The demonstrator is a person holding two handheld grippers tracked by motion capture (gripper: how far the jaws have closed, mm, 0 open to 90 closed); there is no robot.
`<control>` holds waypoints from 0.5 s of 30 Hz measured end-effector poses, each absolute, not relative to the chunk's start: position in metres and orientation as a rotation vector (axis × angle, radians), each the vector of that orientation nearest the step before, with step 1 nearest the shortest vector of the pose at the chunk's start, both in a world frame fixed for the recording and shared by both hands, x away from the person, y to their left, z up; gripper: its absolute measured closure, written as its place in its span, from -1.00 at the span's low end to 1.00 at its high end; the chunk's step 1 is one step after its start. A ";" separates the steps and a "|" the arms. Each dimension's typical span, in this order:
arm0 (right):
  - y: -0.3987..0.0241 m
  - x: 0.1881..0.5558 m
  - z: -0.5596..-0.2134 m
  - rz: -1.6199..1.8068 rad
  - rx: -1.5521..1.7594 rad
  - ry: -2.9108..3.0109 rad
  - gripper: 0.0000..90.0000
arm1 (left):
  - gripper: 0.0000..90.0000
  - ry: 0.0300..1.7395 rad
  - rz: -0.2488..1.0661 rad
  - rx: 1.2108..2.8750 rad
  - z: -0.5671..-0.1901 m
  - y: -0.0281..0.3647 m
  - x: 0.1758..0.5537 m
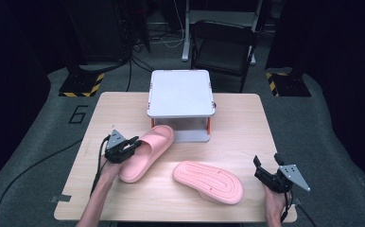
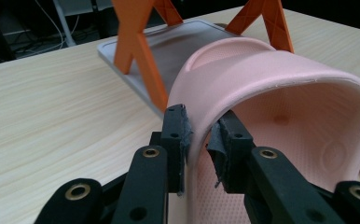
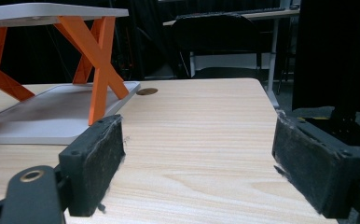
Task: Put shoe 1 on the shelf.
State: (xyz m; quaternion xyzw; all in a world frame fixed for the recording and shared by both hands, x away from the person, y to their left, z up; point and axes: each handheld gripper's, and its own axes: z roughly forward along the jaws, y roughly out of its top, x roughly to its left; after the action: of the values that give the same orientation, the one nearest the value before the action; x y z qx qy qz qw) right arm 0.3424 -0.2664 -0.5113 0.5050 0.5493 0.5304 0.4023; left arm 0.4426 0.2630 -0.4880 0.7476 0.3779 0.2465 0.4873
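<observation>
1. Left gripper (image 1: 134, 144) sits over the left half of the table (image 1: 247, 113), the person's forearm coming up from the bottom edge of the high view. Its jaws are clamped tight on the strap of a pink slipper (image 1: 147, 151).
2. In the left gripper view the two black jaws pinch the edge of the strap, one pad on the outer face, the other on the inner face. The strap wall is squeezed thin between them.
3. The held slipper (image 2: 280, 93) lies sole down, toe pointing toward the small shelf (image 1: 180, 92). Its toe end reaches the open lower level of the shelf; whether it rests on the grey base there I cannot tell.
4. The shelf is a grey two-level stand with orange crossed legs (image 2: 134, 51), set at the far middle of the table.
5. Second slipper (image 1: 208, 181) lies upside down, ribbed sole up, on the near right part of the table. It is apart from the first slipper and nothing touches it.
6. Right gripper (image 1: 267, 174) hovers at the near right table edge, just right of the upturned slipper. Its jaws stand wide apart with nothing between them; the right gripper view shows bare tabletop between the pads (image 3: 94, 163).
</observation>
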 end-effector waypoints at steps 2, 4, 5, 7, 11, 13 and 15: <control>-0.267 0.342 -0.511 1.338 1.280 1.384 -0.64 | 0.67 0.931 0.609 1.822 -0.490 0.250 0.449; -0.268 0.342 -0.512 1.339 1.279 1.386 -0.64 | 0.67 0.951 0.611 1.821 -0.492 0.239 0.457; -0.267 0.342 -0.512 1.344 1.283 1.387 -0.64 | 0.67 0.956 0.624 1.828 -0.492 0.235 0.460; -0.267 0.342 -0.512 1.347 1.282 1.389 -0.64 | 0.66 0.987 0.644 1.798 -0.493 0.226 0.467; -0.268 0.342 -0.512 1.347 1.282 1.388 -0.64 | 0.66 1.041 0.636 1.773 -0.493 0.215 0.477; -0.268 0.342 -0.512 1.350 1.284 1.388 -0.64 | 0.66 1.053 0.656 1.773 -0.493 0.210 0.483; -0.268 0.342 -0.512 1.350 1.282 1.390 -0.64 | 0.65 1.084 0.672 1.753 -0.495 0.205 0.488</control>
State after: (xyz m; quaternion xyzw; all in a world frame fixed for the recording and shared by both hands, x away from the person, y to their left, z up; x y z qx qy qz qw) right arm 0.3422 -0.2680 -0.5121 0.5063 0.5489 0.5332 0.3976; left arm 0.4884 0.2047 -0.4946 0.7146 0.4418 0.2741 0.4679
